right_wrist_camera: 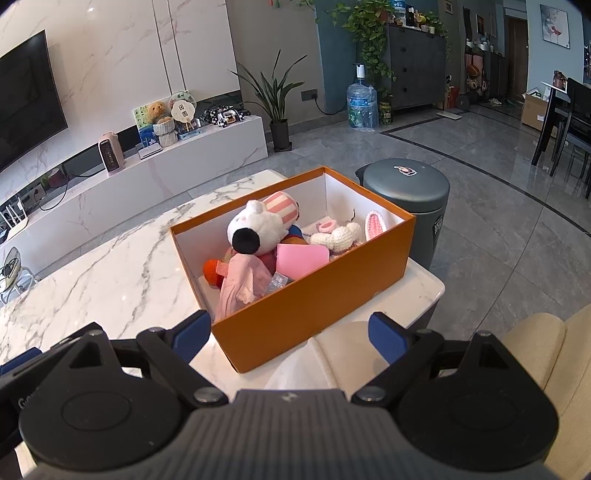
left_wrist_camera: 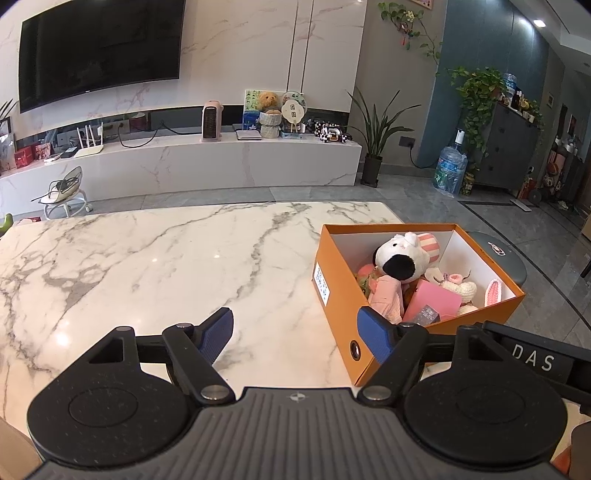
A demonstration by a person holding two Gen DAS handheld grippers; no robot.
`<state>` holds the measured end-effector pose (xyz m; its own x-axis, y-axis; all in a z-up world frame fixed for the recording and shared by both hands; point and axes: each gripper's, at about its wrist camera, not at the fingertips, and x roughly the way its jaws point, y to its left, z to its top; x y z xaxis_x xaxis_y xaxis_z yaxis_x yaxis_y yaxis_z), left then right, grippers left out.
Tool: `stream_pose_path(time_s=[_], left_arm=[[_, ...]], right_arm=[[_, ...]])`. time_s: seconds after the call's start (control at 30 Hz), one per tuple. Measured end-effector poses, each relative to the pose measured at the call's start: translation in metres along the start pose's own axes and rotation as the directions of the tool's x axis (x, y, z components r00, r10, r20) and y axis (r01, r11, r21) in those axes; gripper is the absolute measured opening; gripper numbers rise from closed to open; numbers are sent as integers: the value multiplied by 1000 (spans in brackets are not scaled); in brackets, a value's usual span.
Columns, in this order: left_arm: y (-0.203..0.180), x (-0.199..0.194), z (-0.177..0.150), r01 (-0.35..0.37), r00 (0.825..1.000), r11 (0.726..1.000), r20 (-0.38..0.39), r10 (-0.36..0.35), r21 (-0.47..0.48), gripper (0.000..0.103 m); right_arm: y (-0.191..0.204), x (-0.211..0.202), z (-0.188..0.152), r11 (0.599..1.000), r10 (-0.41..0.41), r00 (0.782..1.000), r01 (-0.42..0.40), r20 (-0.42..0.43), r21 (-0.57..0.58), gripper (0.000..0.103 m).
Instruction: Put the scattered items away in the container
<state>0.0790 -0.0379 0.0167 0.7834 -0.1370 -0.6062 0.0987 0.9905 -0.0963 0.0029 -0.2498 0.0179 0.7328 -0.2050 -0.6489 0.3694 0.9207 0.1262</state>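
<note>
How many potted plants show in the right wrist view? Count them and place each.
2. A tall-leaved plant stands on the floor beside the TV bench; a trailing vine sits on the dark cabinet. Others may be hidden.

Open orange box (right_wrist_camera: 314, 295), toys (right_wrist_camera: 258, 229) inside

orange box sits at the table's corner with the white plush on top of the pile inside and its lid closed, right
Not quite: the orange box has no lid on it. The right wrist view looks straight into its open top. The rest holds: it sits at the corner of the marble table, and the white plush lies on top of the pile inside.
</note>
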Motion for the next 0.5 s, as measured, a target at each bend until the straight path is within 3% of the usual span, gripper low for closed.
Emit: stream_pose_path(time_s=[0.5], left_arm=[[4, 2, -2, -13, 1000, 1000, -6, 13, 3, 86]], right_arm=[[6, 2, -4, 1000, 0, 1000, 0, -11, 2, 93]])
